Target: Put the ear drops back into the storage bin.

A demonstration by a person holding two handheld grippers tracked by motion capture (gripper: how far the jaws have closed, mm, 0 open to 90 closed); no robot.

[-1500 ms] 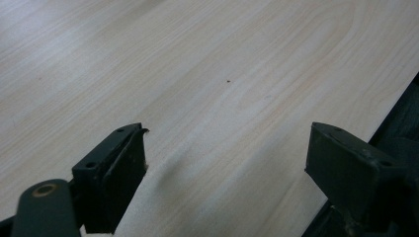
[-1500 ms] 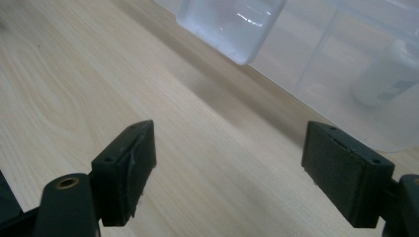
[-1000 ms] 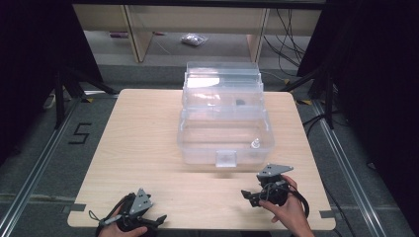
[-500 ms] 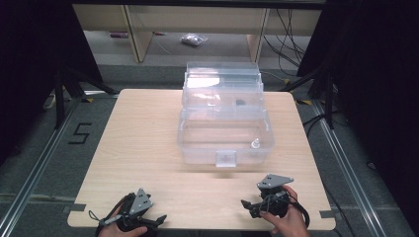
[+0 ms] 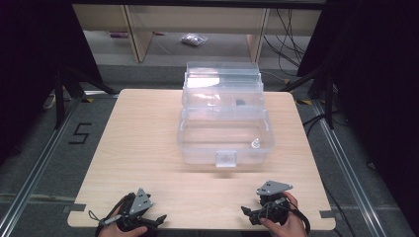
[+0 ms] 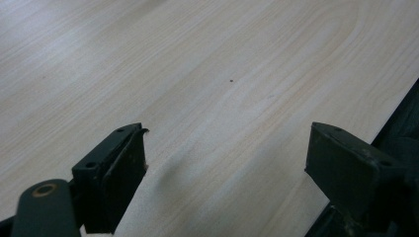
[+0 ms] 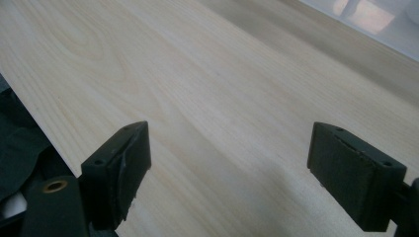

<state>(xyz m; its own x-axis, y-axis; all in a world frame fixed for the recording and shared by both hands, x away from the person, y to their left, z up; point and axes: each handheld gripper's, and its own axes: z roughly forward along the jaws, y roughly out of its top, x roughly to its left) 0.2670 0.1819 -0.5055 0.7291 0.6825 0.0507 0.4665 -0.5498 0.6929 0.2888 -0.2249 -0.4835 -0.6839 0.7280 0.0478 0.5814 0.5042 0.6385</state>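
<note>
clear plastic box [image 5: 225, 129] mid-table, left claw [image 5: 159, 217] and right claw [image 5: 245, 211] both released, empty, near front edge

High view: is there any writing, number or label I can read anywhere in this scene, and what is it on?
"5": in black on the grey floor, left of the table.
The clear plastic box bears no label that can be read.
The small packet on the floor beyond the table is too small and blurred to read.

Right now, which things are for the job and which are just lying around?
For the job:
clear plastic box
left tool, open
right tool, open

Just lying about:
plastic bag on the floor
cables
wooden shelf legs
</note>
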